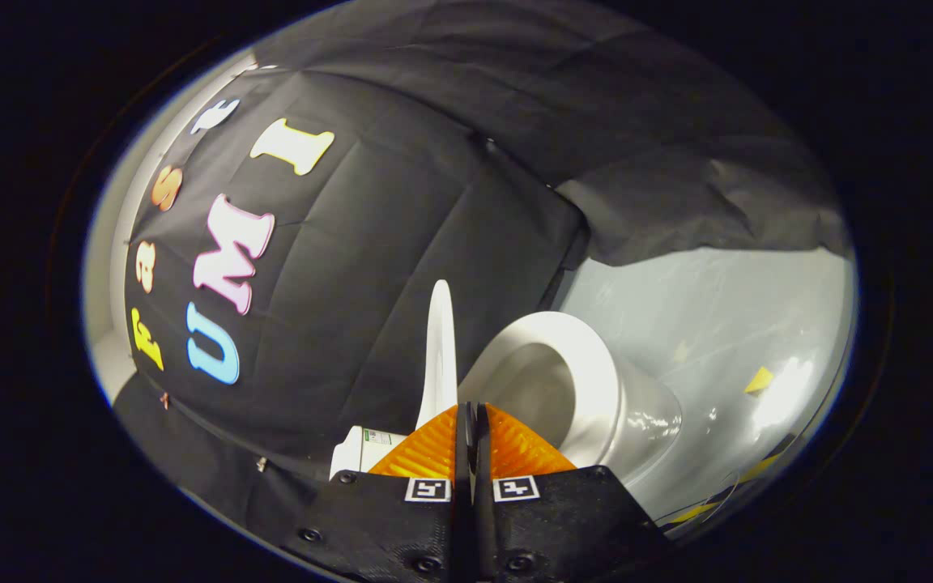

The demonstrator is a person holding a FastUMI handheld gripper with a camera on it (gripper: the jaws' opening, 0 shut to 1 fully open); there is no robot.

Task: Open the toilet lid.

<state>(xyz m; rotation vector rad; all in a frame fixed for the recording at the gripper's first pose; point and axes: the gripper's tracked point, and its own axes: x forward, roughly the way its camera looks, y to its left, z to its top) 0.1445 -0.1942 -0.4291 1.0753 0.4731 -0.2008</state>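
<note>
White toilet lid [440, 356] upright, raised edge-on beside the open seat ring [588, 380], bowl exposed.

Booth surroundings from my feed

I see black cloth [402, 243] draped as the wall, a glossy pale floor [726, 324] reflecting light, and a yellow tape scrap [760, 379] stuck on that floor.

toilet lid [440, 356] base hidden behind hand-held gripper [473, 421], tank [357, 453] mostly hidden
</note>
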